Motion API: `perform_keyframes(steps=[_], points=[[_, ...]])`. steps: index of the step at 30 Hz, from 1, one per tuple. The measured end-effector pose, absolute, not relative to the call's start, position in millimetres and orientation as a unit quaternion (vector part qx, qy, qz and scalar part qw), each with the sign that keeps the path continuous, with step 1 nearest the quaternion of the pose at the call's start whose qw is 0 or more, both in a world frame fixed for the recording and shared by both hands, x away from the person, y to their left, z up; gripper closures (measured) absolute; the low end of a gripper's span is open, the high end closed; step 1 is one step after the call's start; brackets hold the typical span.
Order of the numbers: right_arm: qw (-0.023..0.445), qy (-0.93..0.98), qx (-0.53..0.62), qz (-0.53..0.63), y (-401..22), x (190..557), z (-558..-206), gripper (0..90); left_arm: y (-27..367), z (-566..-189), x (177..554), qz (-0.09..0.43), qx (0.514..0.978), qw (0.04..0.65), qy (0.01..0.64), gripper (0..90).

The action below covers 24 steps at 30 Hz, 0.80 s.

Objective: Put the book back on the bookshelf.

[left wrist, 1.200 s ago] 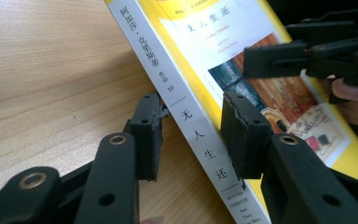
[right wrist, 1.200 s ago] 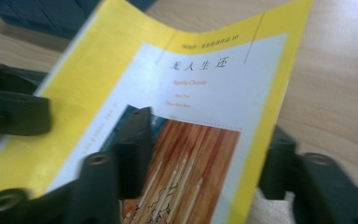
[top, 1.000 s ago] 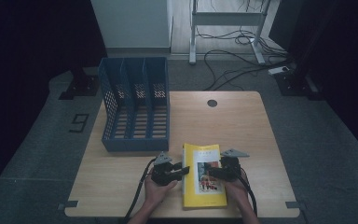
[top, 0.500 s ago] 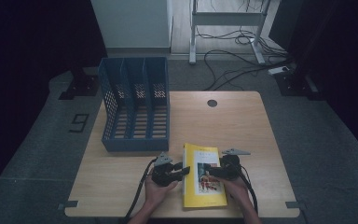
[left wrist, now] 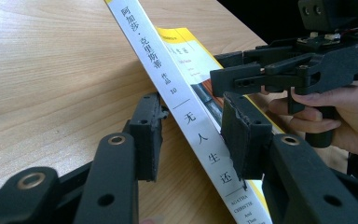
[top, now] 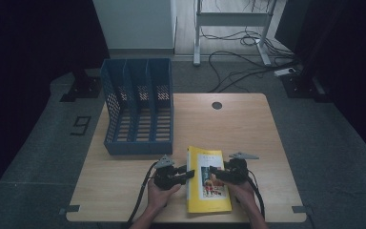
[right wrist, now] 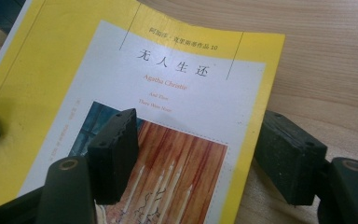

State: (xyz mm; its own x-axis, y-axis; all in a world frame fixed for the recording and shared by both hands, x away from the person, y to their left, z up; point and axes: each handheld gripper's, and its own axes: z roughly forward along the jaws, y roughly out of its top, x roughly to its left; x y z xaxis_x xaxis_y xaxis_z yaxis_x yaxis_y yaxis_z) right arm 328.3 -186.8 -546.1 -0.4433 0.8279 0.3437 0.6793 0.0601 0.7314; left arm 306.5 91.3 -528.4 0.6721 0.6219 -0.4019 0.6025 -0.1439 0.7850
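Left gripper view shows my left gripper (left wrist: 191, 130) straddling the spine of the yellow paperback (left wrist: 186, 116) at the table's (top: 124, 191) near edge, while my right gripper (right wrist: 196, 158), jaws just narrowing, brackets its far edge without pinching.

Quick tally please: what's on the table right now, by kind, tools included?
Yellow book: 1
Blue three-slot file rack: 1
Handheld grippers: 2, the left gripper and the right gripper
Total: 4
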Motion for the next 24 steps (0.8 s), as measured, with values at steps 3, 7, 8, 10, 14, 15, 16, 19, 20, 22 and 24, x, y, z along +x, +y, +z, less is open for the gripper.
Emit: perform_keyframes(steps=[3,7,8,10,14,15,16,19,20,22,24], points=[[0.084,0.722,0.520,0.448,-186.8,327.6,-545.2,31.9,91.2,-528.6,306.9,0.006,0.754,0.515,0.406,58.5],[0.084,0.724,0.515,0.451,-185.9,327.2,-545.1,32.1,90.1,-530.0,307.7,0.001,0.755,0.513,0.408,57.3],[0.081,0.725,0.515,0.450,-185.7,327.4,-545.4,32.1,89.4,-530.5,307.6,0.000,0.755,0.512,0.409,56.8],[0.078,0.725,0.515,0.452,-185.0,327.5,-545.9,32.1,88.5,-531.7,307.8,-0.001,0.756,0.509,0.411,56.2],[0.081,0.728,0.511,0.450,-184.4,327.6,-546.1,32.1,87.1,-534.2,308.2,0.004,0.758,0.500,0.419,56.4],[0.082,0.728,0.511,0.449,-184.0,327.5,-546.2,32.1,87.1,-534.6,307.9,0.005,0.757,0.500,0.421,57.3],[0.082,0.728,0.511,0.449,-183.7,327.5,-546.2,32.0,87.0,-535.1,307.5,0.007,0.756,0.500,0.422,58.0],[0.081,0.728,0.510,0.450,-184.0,327.5,-546.0,31.4,87.4,-534.8,306.6,0.011,0.756,0.501,0.422,60.7],[0.080,0.728,0.510,0.450,-184.4,327.5,-545.8,31.2,87.7,-534.4,306.4,0.011,0.755,0.503,0.421,61.6],[0.077,0.726,0.511,0.455,-184.9,327.5,-545.8,30.8,88.5,-533.5,305.7,0.009,0.752,0.509,0.419,62.7],[0.071,0.723,0.510,0.460,-186.8,327.4,-545.6,30.5,88.8,-532.6,304.6,0.010,0.749,0.514,0.418,63.6]])
